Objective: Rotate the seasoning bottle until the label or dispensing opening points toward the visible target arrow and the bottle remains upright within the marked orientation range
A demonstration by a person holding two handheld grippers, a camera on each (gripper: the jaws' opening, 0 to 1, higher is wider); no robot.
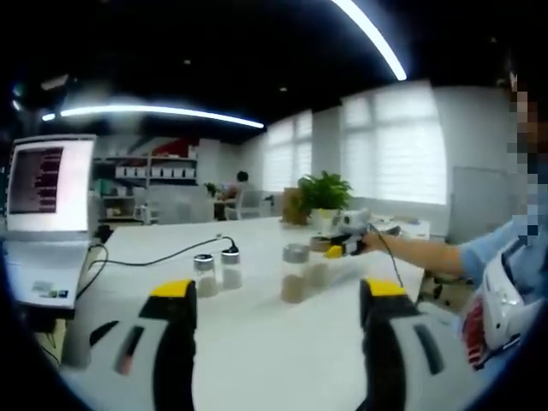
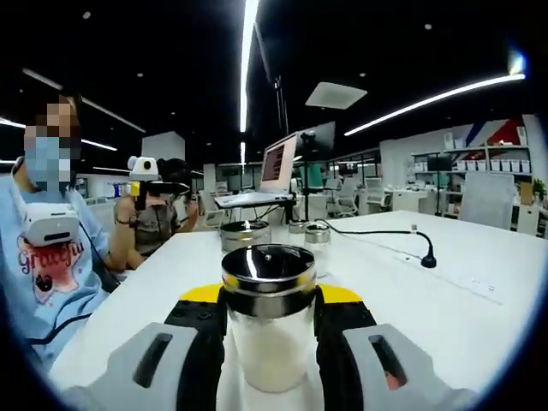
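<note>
A clear seasoning bottle (image 2: 268,342) with pale powder and a shiny dark lid stands upright on the white table (image 2: 445,317). My right gripper (image 2: 268,300) is shut on it, its yellow-tipped jaws pressing on both sides below the lid. In the left gripper view the same right gripper (image 1: 341,247) reaches in from the right, at a bottle (image 1: 318,271) beside a taller grey-capped jar (image 1: 294,274). My left gripper (image 1: 278,295) is held above the table with its jaws wide open and nothing between them. It also appears raised at the left (image 2: 141,175).
Two small capped jars (image 1: 216,272) stand left of the taller one; further jars (image 2: 246,234) sit behind the held bottle. A laptop (image 1: 47,193) on a stand, a black cable (image 1: 163,259) and a potted plant (image 1: 323,195) are on the table. A person (image 2: 47,248) sits at the table edge.
</note>
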